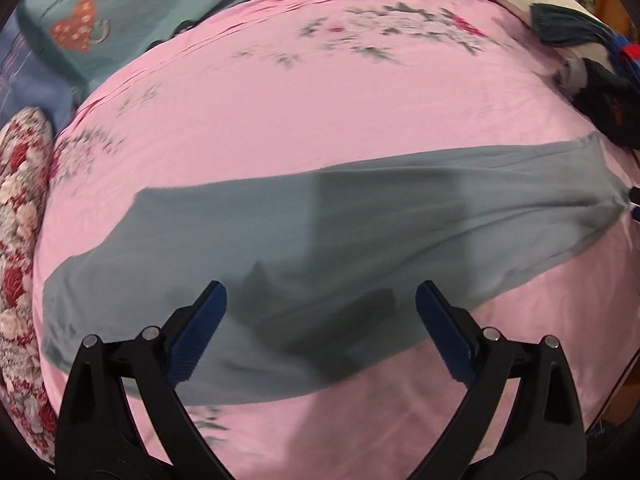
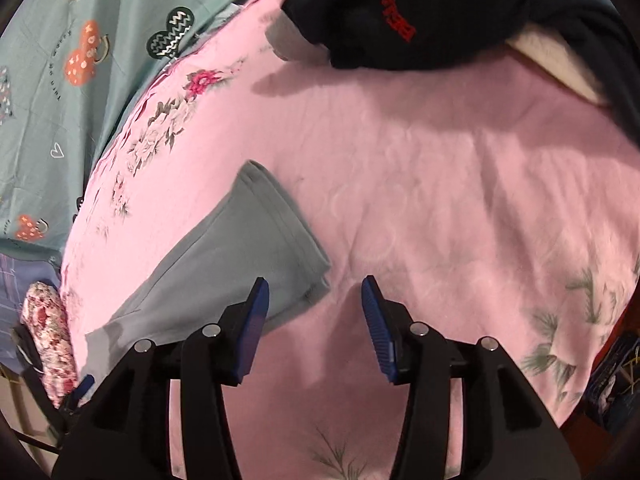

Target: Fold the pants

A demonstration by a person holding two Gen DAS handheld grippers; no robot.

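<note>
Pants (image 1: 320, 240) lie flat (dark clothes (image 1: 612, 112) heaped beyond).

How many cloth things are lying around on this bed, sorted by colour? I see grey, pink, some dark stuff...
Grey: 1, the pants laid flat on the sheet
Pink: 1, the flowered sheet
Teal: 1, the heart-print cover
Dark navy: 1, the garment with red lettering
Red and white floral: 1, the quilted cushion
Total: 5

Further small clothes are heaped at the left view's top right, too jumbled to count.

Red embroidered lettering on dark garment (image 2: 396, 20), upside down, not legible. Small printed words beside orange heart on teal sheet (image 2: 52, 76), too small to read. Nothing else readable.
</note>
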